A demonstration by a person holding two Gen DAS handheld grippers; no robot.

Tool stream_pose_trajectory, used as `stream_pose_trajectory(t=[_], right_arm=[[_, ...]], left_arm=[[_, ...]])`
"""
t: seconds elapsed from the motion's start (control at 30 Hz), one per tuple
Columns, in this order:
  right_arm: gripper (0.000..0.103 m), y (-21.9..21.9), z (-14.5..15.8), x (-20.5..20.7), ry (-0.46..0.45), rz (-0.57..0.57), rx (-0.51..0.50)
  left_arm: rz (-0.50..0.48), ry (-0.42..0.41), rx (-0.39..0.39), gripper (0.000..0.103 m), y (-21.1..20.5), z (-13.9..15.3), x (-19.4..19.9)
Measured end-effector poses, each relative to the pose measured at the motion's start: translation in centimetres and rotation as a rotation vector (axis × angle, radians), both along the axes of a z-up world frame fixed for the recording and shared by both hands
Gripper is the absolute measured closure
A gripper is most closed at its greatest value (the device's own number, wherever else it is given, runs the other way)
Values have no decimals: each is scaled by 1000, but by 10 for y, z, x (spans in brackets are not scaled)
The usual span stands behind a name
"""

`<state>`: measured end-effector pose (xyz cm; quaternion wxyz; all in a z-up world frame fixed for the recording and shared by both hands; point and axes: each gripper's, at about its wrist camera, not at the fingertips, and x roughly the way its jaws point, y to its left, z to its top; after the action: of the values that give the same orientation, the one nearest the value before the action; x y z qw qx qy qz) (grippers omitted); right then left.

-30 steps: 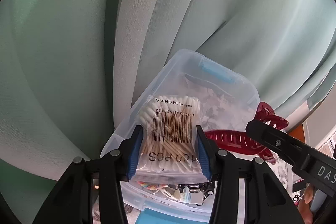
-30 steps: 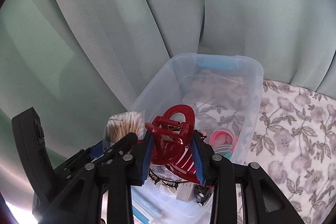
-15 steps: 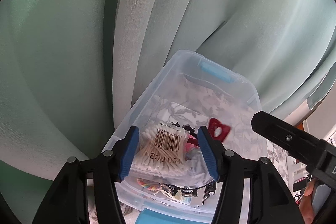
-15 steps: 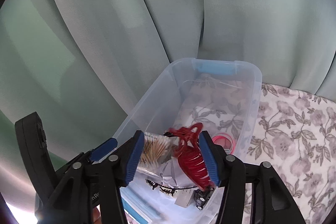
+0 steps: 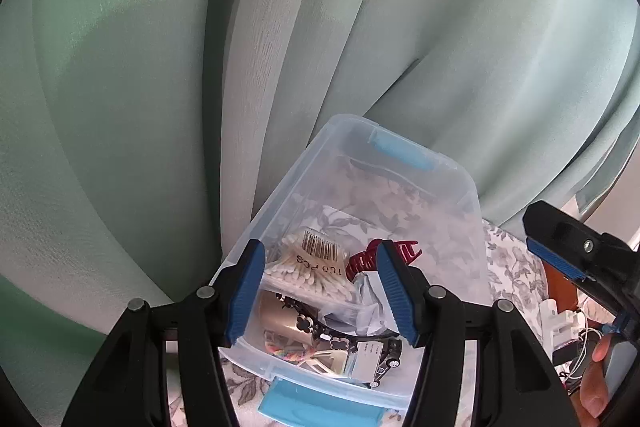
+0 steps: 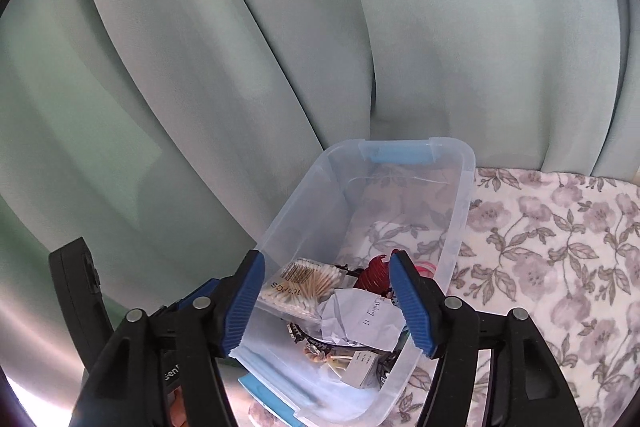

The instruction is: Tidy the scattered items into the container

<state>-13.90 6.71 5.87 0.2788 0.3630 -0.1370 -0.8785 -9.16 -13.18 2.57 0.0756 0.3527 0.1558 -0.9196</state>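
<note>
A clear plastic container [image 5: 460, 183] with blue handles stands on a floral cloth, also in the right wrist view [image 6: 304, 203]. Inside lie a bag of cotton swabs [image 5: 308, 267] [image 6: 304, 285], a red hair claw clip [image 5: 360, 261] [image 6: 374, 275], crumpled paper [image 6: 360, 319], a black flower hair band [image 5: 320, 323] and small toys. My left gripper [image 5: 320, 295] is open and empty above the container's near end. My right gripper [image 6: 326, 303] is open and empty above the same end.
Pale green curtains [image 6: 280, 47] hang close behind the container. The floral cloth [image 6: 560, 247] stretches to the right. A blue lid [image 5: 320, 407] lies under the container's near edge. The right gripper's finger [image 5: 568, 251] shows at the left view's right side.
Both grippers opened. The swab bag and the red claw clip dropped into the container. Both grippers then drew back and up a little.
</note>
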Motion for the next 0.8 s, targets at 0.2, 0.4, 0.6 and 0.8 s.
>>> stream_pose_trajectory(t=[0.2,0.4,0.6,0.8], right_arm=[[28,29,14,14,45,-69,-57],[27,55,18,26,47,-92,-123],[22,80,21,41,76,-97,-211],[21,109,20,56,92,-121,-303]], left_arm=[[-18,18,-15,44,10,13,8],[-43,29,-29,44,22,21,13],[-69,38,-45,44,34,29,19],[-97,44,-56,44,49,39,26]])
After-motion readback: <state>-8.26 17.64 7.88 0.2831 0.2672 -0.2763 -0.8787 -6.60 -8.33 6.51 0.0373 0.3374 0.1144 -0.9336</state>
